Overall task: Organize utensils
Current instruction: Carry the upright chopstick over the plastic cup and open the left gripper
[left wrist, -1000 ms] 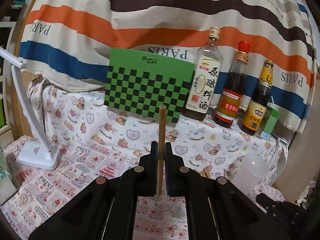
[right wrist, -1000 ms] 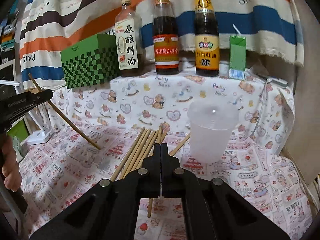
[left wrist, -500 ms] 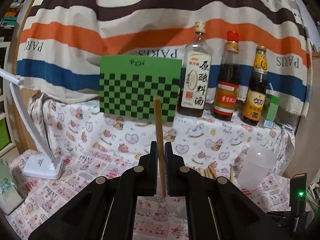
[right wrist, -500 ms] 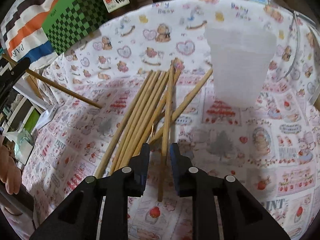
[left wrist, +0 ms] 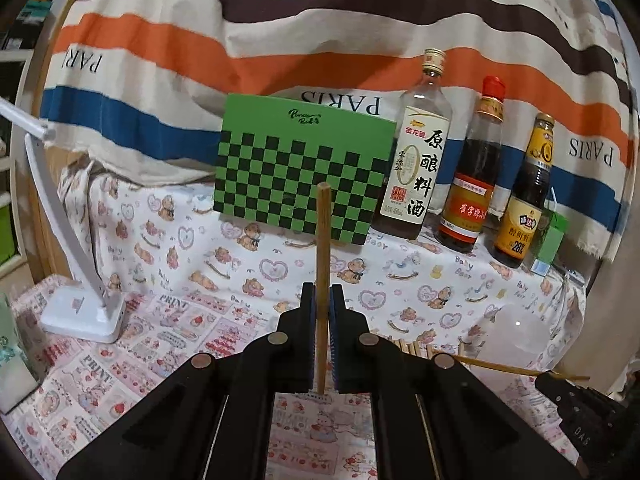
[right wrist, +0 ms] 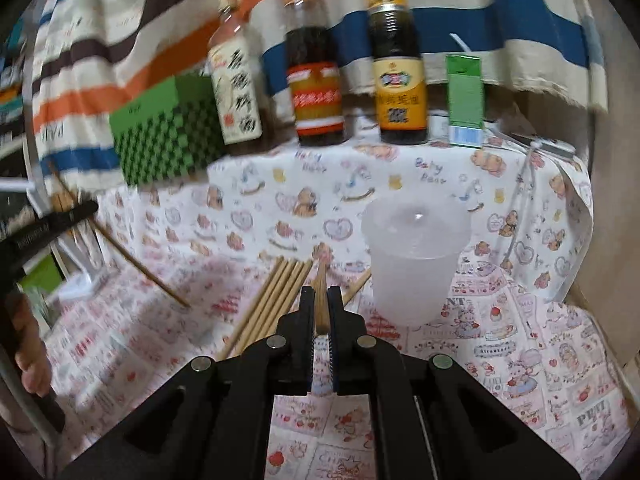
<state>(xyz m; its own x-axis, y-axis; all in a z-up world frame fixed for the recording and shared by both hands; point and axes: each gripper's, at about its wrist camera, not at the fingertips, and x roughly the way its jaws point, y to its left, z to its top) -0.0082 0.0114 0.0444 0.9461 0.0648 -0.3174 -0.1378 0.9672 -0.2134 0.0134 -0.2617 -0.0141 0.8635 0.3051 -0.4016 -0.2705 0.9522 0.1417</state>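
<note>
My left gripper (left wrist: 322, 296) is shut on a wooden chopstick (left wrist: 323, 240) that stands upright between its pads. In the right wrist view that chopstick (right wrist: 132, 260) slants down from the left gripper at the left edge. My right gripper (right wrist: 321, 294) is shut on another chopstick (right wrist: 320, 276), lifted just above the loose pile of chopsticks (right wrist: 276, 296) on the cloth. A frosted plastic cup (right wrist: 416, 264) stands upright just right of the pile. The cup (left wrist: 516, 332) also shows at lower right in the left wrist view, beside the right gripper's chopstick (left wrist: 512, 370).
Three sauce bottles (right wrist: 316, 80), a green checkered box (left wrist: 300, 176) and a small green carton (right wrist: 464, 96) line the back against a striped cloth. A white desk lamp (left wrist: 80, 312) stands at the left. A hand (right wrist: 32, 360) holds the left gripper.
The right gripper dipped to the pile with open jaws, shut on one chopstick and rose back. The left gripper kept its chopstick and barely moved.
</note>
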